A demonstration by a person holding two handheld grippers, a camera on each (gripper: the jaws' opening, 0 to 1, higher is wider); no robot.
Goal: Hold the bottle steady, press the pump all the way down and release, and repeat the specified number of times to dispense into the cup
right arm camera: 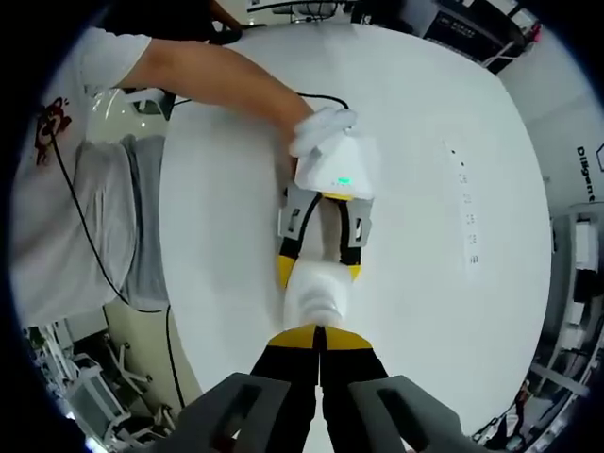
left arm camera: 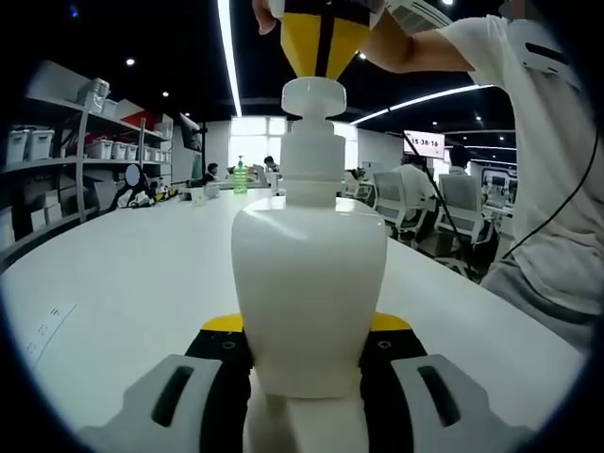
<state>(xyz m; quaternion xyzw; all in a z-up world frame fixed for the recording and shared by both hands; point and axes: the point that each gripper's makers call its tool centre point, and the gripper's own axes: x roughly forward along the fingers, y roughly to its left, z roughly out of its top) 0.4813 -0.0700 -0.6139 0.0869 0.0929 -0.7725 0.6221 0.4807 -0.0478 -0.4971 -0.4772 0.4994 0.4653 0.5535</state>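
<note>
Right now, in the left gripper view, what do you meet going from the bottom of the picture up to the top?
Left tool, shut on the bottle → white bottle → pump head → right tool's yellow tips, on the pump.

Red digits roughly "15:38:16" on a wall clock display (left arm camera: pixel 424 144), partial word "Dilige…" on a wall sign (right arm camera: pixel 587 172), other markings illegible

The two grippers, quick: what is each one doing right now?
Left gripper: closed around the white pump bottle.
Right gripper: jaws shut together, tips on the pump head.
</note>
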